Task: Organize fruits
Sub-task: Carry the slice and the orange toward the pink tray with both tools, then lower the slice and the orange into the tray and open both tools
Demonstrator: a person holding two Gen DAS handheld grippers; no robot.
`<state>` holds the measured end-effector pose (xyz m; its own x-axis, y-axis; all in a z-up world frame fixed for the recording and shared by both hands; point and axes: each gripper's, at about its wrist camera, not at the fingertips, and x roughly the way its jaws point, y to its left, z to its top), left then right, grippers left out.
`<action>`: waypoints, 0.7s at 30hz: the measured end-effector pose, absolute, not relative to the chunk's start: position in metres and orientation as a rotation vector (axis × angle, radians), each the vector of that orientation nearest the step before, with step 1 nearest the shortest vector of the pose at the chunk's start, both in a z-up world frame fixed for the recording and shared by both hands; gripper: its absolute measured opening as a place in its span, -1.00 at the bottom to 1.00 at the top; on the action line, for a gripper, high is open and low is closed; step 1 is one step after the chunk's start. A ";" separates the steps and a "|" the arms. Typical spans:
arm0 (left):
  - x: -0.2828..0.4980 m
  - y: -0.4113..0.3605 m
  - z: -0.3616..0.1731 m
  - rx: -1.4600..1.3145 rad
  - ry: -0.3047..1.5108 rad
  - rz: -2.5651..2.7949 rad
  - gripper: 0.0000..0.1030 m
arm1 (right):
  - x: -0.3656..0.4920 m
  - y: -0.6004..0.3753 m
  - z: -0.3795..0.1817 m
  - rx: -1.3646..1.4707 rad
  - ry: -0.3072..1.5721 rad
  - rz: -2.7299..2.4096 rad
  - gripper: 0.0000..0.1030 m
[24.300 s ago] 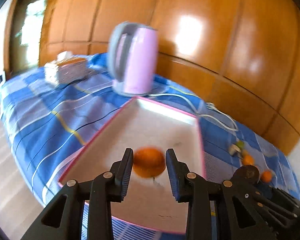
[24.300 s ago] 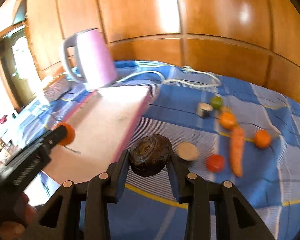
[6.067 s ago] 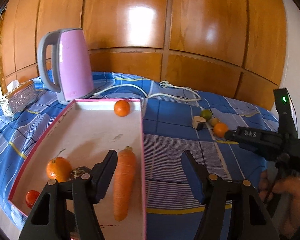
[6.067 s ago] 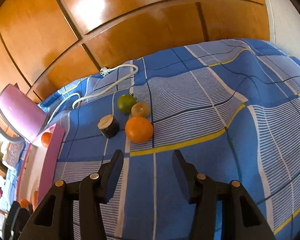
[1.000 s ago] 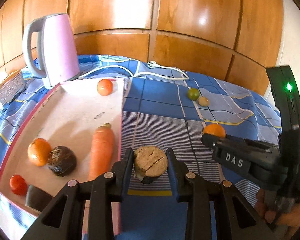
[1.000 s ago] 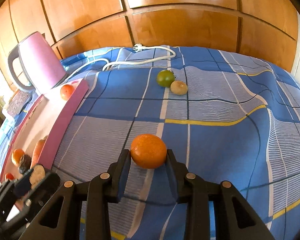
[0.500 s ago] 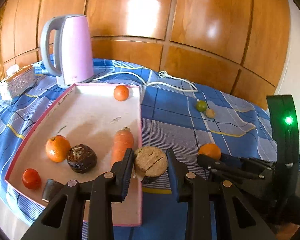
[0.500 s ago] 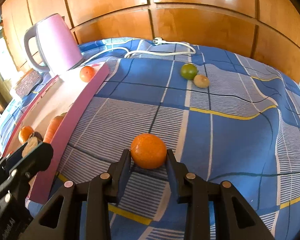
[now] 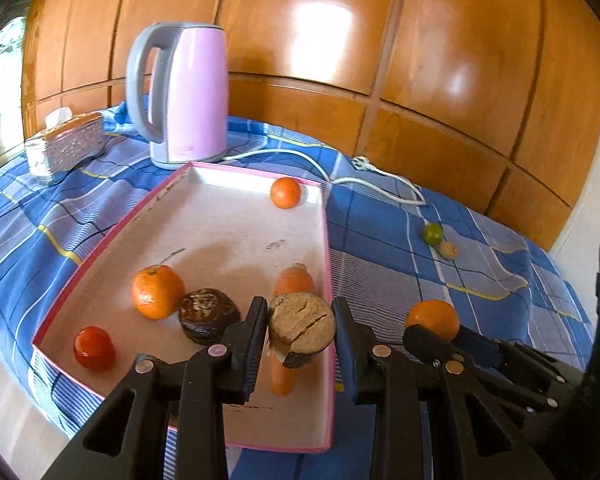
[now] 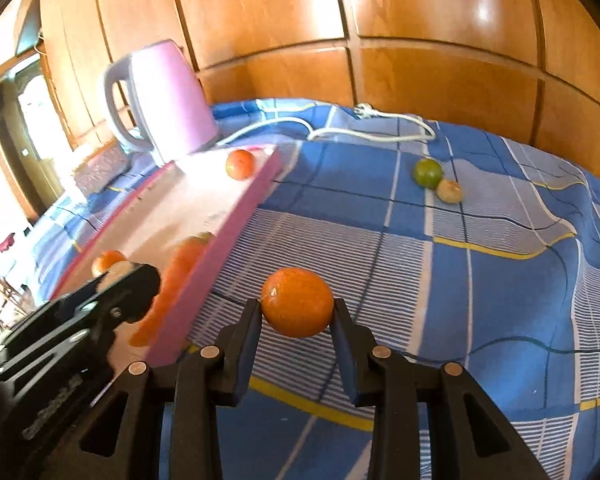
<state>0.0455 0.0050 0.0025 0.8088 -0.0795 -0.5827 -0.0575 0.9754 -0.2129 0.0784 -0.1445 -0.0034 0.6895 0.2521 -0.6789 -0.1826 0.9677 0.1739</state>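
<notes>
Fruits are mid-carry: the left gripper [image 9: 301,330] clamps a cut brown piece [image 9: 301,328] above the tray's [image 9: 327,248] near right corner; the right gripper [image 10: 296,312] clamps an orange [image 10: 297,302] over the cloth [image 10: 500,300]. Next, probably lower and release inside the tray.

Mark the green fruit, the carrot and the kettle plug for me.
green fruit [image 10: 427,173], right wrist view, centre of its skin
carrot [image 9: 295,278], left wrist view, exposed upper end
kettle plug [image 10: 363,109], right wrist view, plug head

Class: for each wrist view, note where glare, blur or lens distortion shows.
Left wrist view: window glare patches on the glossy wooden wall panels, panel seams bowed by the fisheye. Right wrist view: overexposed doorway at left, motion-blurred pink electric kettle, sharp round orange fruit.
</notes>
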 end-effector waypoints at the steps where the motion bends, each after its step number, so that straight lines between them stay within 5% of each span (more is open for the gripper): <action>1: 0.045 0.007 0.003 -0.229 0.629 -0.005 -0.37 | 0.077 -0.143 -0.003 0.098 0.768 0.248 -0.31; 21: 0.061 0.082 0.005 -0.417 0.605 0.258 -0.36 | 0.102 -0.090 0.034 0.172 0.726 0.366 -0.31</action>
<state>0.0612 0.0824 0.0047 0.7945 0.1126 -0.5968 -0.3526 0.8856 -0.3023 0.1022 -0.0902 0.0339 0.6882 0.3838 -0.6156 -0.2662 0.9230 0.2779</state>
